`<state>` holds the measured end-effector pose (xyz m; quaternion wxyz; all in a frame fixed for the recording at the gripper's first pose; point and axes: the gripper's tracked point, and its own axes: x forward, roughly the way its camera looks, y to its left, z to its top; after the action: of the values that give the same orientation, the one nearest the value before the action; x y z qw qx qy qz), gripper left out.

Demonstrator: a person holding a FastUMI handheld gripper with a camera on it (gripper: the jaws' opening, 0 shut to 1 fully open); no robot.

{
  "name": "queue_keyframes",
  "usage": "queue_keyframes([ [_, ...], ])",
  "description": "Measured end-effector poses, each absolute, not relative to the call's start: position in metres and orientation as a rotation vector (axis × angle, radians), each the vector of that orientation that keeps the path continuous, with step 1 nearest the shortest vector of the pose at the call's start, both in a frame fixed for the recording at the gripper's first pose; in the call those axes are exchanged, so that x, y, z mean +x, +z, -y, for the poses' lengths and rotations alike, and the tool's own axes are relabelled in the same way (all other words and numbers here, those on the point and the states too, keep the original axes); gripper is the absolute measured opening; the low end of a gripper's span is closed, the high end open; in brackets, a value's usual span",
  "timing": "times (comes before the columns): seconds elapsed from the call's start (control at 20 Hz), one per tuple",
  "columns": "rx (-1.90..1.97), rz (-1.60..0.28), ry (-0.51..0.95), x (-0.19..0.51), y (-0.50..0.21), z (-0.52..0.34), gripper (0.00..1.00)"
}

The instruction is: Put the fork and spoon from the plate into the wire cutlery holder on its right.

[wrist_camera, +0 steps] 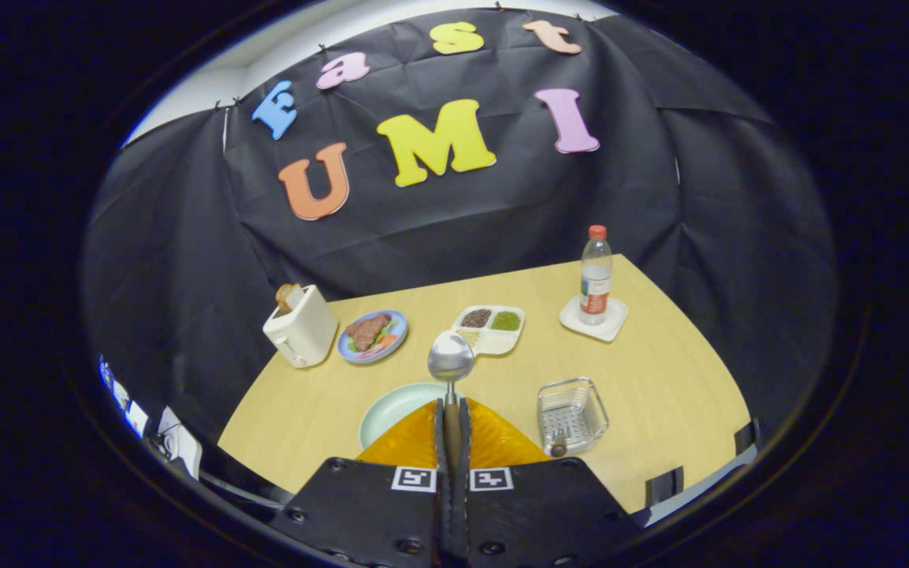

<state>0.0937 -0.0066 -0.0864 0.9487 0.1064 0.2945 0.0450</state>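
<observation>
Now our tool (452, 414) is clamped on the spoon (450, 359) handle, held above the plate (391, 406), left of the wire cutlery holder (571, 414). We judge the thin handle could swivel and strike the holder's rim.

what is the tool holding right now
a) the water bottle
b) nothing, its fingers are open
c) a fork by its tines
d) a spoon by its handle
d: the tool has both fingers pressed together on the wooden handle of the spoon, whose bowl sticks up just ahead of them, above the plate and left of the wire cutlery holder.
</observation>
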Motion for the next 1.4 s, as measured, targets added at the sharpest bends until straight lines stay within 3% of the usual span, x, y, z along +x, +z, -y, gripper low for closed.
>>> queue_keyframes([
  [0.45, 0.257, -0.659, -0.027, 0.085, -0.126, 0.106, 0.01],
  [0.95, 0.242, -0.827, 0.012, 0.091, -0.19, 0.103, 0.01],
  [1.3, 0.242, -0.787, 0.028, 0.092, -0.18, 0.096, 0.07],
  [1.35, 0.25, -0.762, 0.036, 0.092, -0.171, 0.095, 0.02],
  [1.4, 0.256, -0.739, 0.029, 0.094, -0.17, 0.095, 0.07],
])
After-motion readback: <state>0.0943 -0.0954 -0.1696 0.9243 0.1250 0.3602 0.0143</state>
